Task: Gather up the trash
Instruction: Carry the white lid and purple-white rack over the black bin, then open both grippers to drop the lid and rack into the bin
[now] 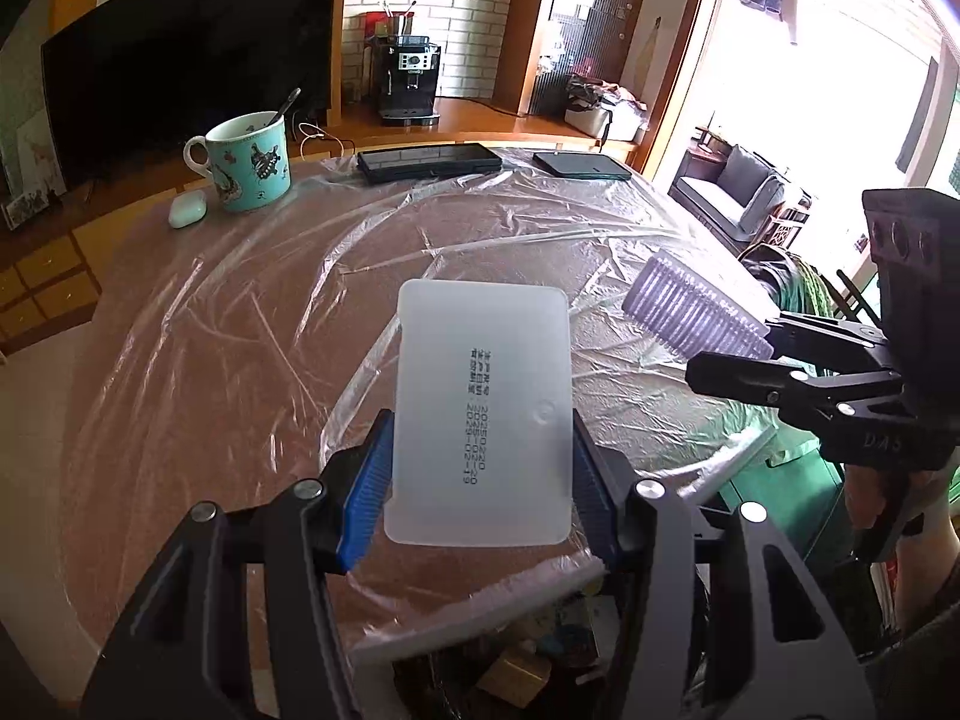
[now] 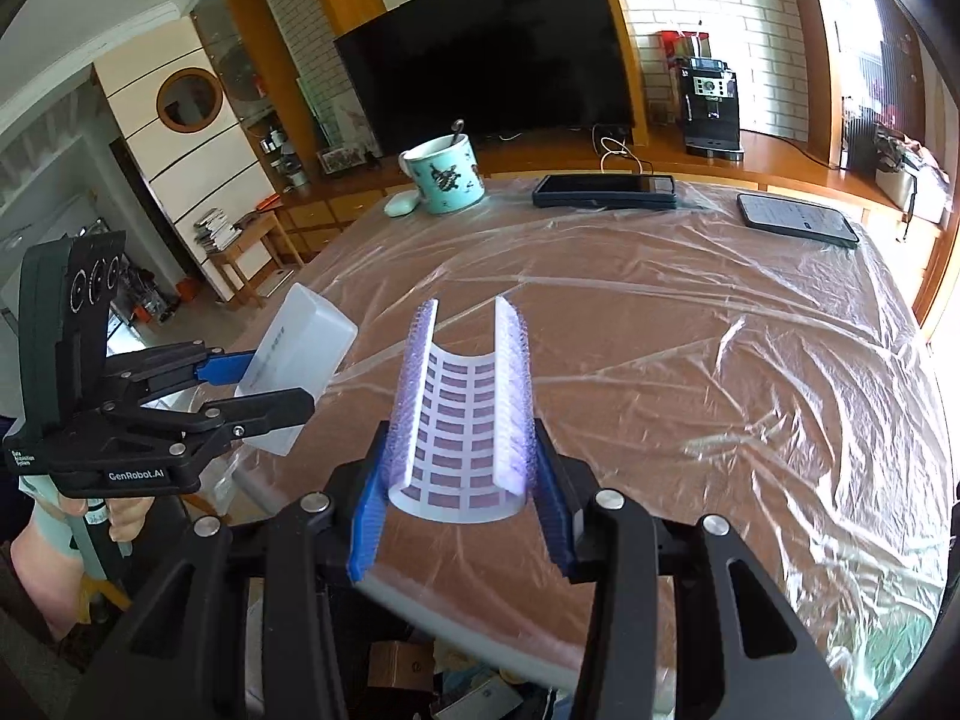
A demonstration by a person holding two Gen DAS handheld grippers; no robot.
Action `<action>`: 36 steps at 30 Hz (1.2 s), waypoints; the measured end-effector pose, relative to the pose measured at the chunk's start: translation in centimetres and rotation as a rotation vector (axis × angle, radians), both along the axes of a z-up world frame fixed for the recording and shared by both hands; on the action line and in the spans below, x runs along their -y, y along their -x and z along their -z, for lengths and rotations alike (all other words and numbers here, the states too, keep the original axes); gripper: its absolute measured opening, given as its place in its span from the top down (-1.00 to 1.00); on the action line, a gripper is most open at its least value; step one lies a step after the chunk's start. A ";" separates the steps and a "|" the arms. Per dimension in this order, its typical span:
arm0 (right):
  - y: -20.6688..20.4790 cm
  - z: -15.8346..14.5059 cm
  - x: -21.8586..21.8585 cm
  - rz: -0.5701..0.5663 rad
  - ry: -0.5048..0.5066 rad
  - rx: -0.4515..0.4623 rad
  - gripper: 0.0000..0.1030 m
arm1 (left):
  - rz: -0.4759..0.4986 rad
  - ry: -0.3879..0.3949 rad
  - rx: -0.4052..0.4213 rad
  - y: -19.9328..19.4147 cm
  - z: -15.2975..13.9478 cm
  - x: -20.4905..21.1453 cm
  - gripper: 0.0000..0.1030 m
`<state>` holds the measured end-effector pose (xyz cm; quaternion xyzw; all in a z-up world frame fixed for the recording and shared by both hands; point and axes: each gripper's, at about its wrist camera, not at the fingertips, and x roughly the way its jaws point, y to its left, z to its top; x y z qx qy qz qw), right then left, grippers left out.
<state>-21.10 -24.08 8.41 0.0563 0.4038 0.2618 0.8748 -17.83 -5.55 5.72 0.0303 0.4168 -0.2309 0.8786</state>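
Plastic-covered table (image 1: pixel 252 324), bin contents visible below its near edge. Left gripper (image 1: pixel 480 474) clamps a frosted white box (image 1: pixel 483 408); right gripper (image 2: pixel 459 480) is closed on a curled blister sheet (image 2: pixel 465 414). Carry both over the bin, then release low. Box shows printed dates; left gripper reads "GenRobot.AI".

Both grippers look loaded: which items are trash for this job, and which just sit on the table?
Trash:
white plastic tray, in left gripper
curled blister sheet, in right gripper

Lying about:
mug
earbud case
two phones
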 end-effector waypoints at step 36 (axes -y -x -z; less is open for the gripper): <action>10.0 7.9 -1.9 -0.200 0.156 -0.209 0.16 | 0.216 -0.179 -0.175 10.2 8.6 2.1 -0.08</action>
